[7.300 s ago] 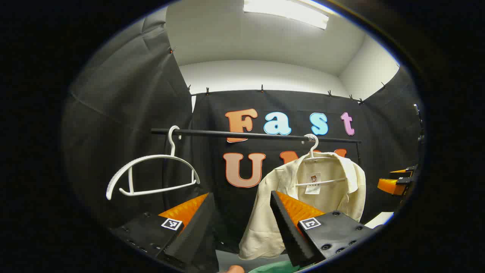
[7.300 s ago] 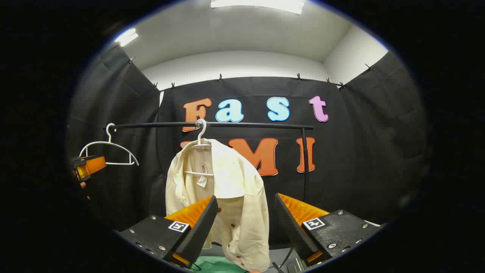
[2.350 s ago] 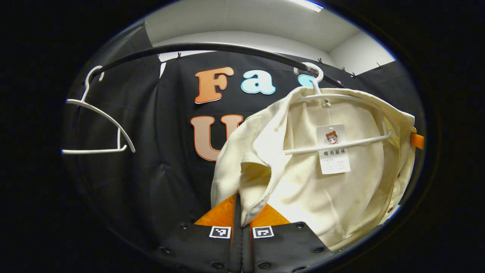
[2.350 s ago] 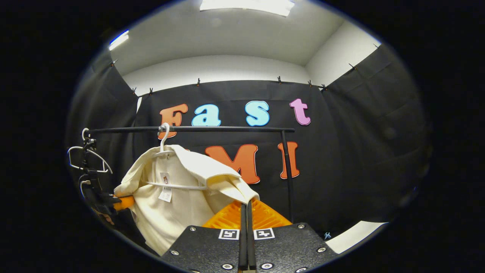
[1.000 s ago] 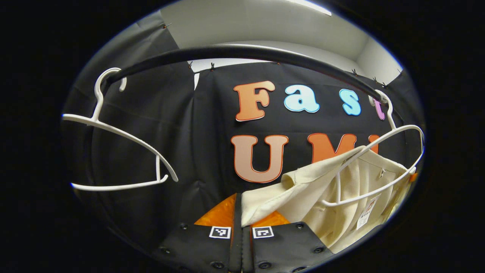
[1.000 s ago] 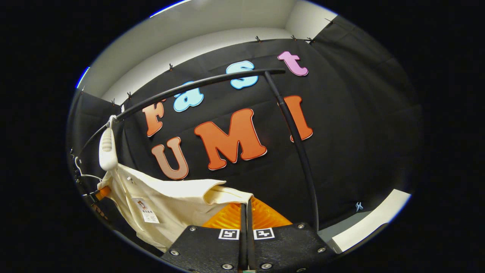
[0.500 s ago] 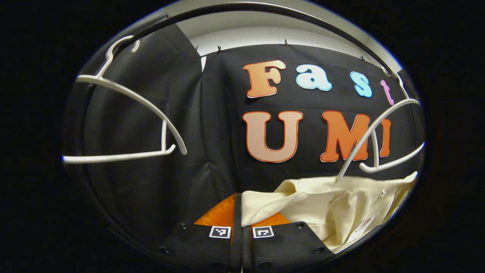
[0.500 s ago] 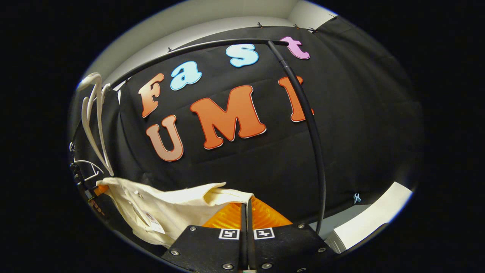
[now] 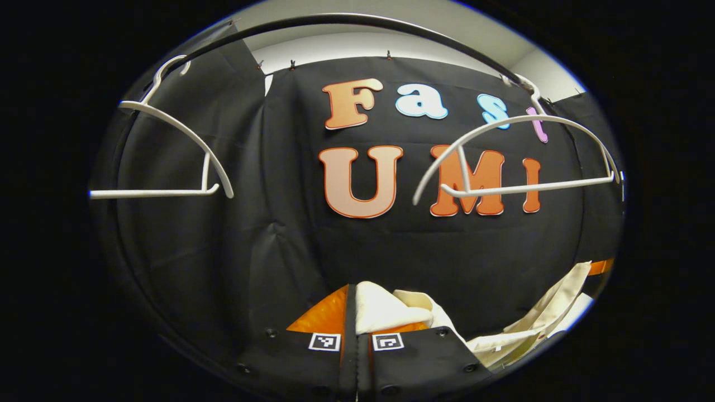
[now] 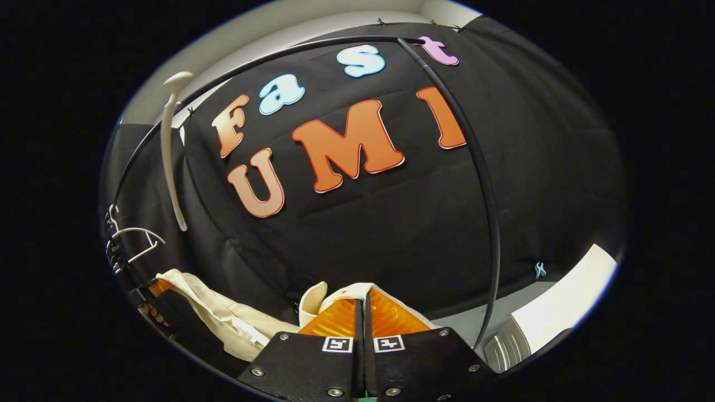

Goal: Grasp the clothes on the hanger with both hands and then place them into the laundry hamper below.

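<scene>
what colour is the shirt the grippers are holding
Cream, plain with no pattern; the shirt shows best in the left gripper view.

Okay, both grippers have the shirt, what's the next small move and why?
Probably lower both grippers together toward the hamper. The shirt is off the hanger, which hangs bare on the rail, and it sags between the left gripper and the right gripper, both shut on its cloth. The hamper isn't in sight, so go down slowly.

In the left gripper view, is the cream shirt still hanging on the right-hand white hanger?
No. The hanger hangs bare on the rail, while the shirt sags below it, pinched in the left tool.
</scene>
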The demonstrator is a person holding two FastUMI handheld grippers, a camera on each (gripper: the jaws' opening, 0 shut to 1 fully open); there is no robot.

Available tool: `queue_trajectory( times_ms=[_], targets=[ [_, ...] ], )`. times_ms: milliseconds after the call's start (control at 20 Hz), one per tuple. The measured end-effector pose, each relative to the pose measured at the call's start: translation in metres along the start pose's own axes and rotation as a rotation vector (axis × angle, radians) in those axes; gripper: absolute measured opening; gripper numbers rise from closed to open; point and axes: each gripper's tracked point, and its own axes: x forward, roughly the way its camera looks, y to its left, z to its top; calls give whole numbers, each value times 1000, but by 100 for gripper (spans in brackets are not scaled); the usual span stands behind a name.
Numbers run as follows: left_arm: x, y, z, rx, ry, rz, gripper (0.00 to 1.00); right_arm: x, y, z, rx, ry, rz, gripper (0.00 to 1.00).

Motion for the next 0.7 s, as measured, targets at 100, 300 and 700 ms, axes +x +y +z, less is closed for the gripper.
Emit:
queue_trajectory(
  times_ms=[100, 300, 700],
  targets=[
    [-18, -15, -3, 1, 10, -44, 7, -9, 13, -13, -12, 24, 19, 0],
    [-38, -44, -9, 29, 21, -115, 7, -31, 50, -30, -49, 43, 78, 0],
    [-74, -84, -54, 79, 72, -213, 7, -48, 91, -99, -117, 110, 144, 0]
  ],
)
